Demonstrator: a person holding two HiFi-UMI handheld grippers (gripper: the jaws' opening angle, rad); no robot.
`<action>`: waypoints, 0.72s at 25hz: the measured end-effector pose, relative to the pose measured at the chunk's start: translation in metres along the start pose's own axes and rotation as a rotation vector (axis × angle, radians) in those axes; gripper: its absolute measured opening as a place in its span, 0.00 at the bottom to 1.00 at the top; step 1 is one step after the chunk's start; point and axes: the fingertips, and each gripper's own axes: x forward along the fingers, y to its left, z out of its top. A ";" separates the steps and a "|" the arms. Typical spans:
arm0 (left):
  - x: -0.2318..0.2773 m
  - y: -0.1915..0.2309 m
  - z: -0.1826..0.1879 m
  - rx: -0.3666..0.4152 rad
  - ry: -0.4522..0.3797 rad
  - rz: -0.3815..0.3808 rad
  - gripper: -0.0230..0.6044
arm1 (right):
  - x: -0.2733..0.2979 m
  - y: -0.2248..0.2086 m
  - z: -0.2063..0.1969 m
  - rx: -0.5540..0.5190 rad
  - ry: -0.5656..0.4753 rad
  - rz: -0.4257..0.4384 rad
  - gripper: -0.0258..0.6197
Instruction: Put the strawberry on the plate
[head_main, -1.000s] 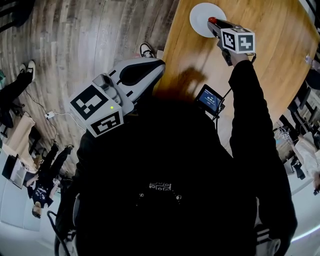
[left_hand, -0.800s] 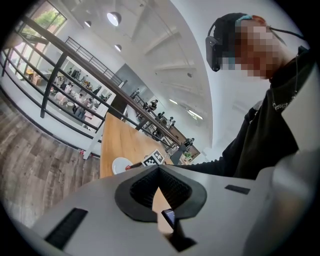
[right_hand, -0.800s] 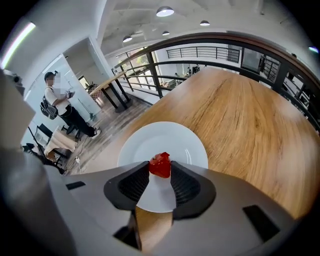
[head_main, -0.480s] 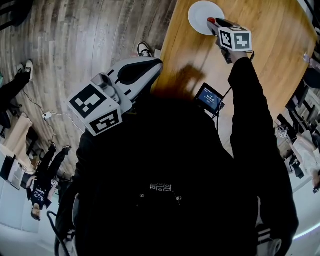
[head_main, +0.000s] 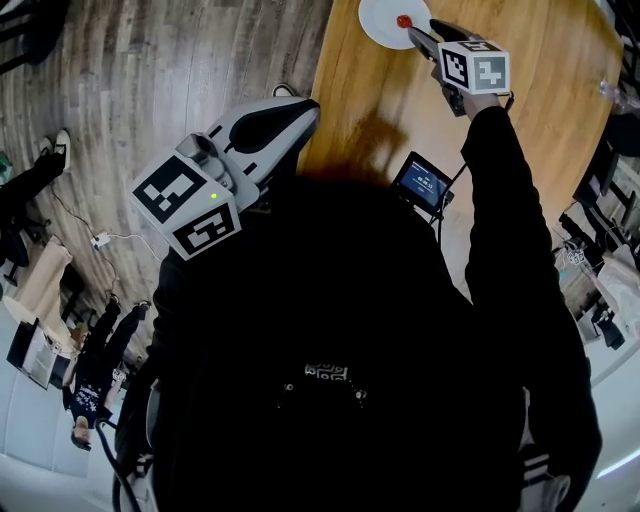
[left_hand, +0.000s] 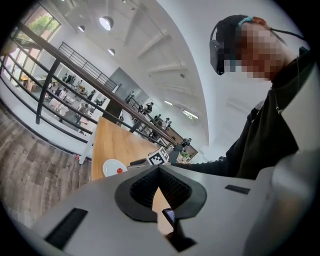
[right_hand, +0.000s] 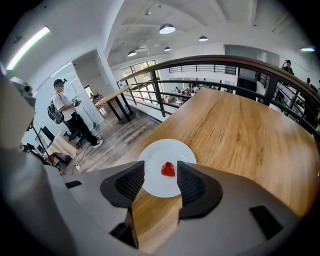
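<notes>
Your right gripper (head_main: 414, 34) hangs over the far end of the light wooden bench (head_main: 545, 120), pointing steeply down, with its black-and-white marker cube (head_main: 475, 68) facing up toward you. Its jaws have just been opening and now stand wide apart. In the right gripper view, the small red strawberry (right_hand: 168, 169) shows through the gap between them, clear of both ribbed pads (right_hand: 131, 181). The strawberry lies on the round white plate (right_hand: 159, 189), a little off the plate's middle, and the plate sits near the bench's edge, close to the grey plank floor (head_main: 180, 70). Your left gripper (left_hand: 159, 169) is held back at your left side, out over that floor and well apart from the plate. Its jaws are together at the tips, with nothing caught between them. A small dark device with a lit screen (head_main: 425, 186) sits on the bench just in front of you.
</notes>
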 end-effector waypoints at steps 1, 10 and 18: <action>0.000 -0.001 -0.001 0.008 0.001 -0.004 0.04 | -0.004 0.002 0.002 -0.001 -0.010 0.001 0.35; 0.005 -0.028 -0.002 0.057 -0.003 -0.055 0.04 | -0.080 0.038 0.027 -0.001 -0.147 0.071 0.11; 0.017 -0.036 0.004 0.133 -0.037 -0.095 0.04 | -0.138 0.082 0.021 -0.027 -0.294 0.175 0.07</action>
